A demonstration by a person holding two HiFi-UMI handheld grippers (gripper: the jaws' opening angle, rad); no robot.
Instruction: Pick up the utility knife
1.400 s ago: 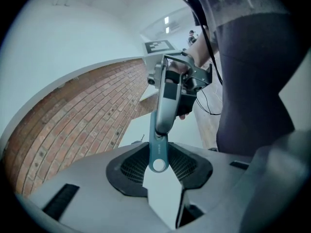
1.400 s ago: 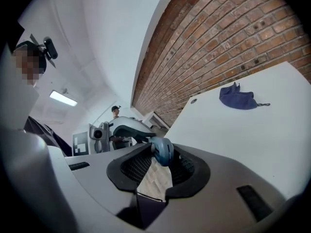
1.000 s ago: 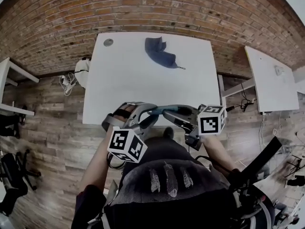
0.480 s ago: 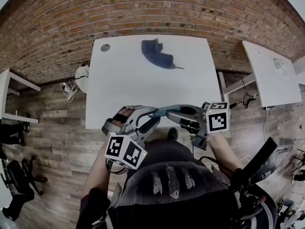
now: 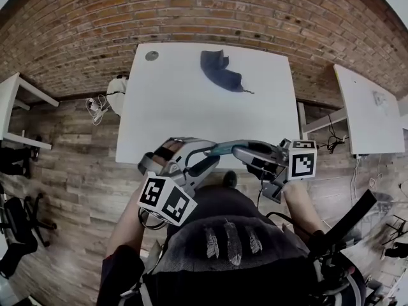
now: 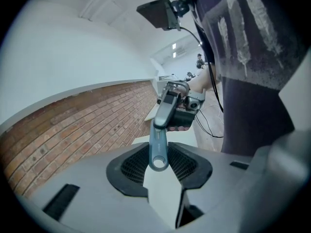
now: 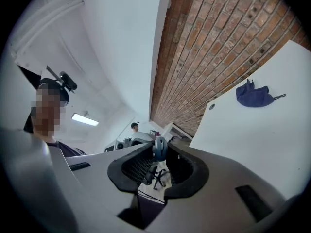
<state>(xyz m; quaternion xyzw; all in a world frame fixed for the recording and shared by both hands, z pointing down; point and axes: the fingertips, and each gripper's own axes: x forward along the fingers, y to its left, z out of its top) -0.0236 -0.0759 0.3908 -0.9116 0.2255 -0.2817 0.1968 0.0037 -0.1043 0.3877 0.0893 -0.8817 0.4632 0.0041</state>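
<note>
Left gripper (image 5: 205, 153) clamps the utility knife (image 5: 223, 147) at its ring end; right gripper (image 5: 245, 153) clamps the other end. Knife spans between them, over the near edge of the white table (image 5: 191, 107).

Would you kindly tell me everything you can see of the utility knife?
The utility knife is slim, blue-grey and plastic-looking, with a round hole at one end. That holed end is clamped in the left tool; the right tool grips the other end. It spans between them, held clear of the white table. No blade can be made out.
</note>
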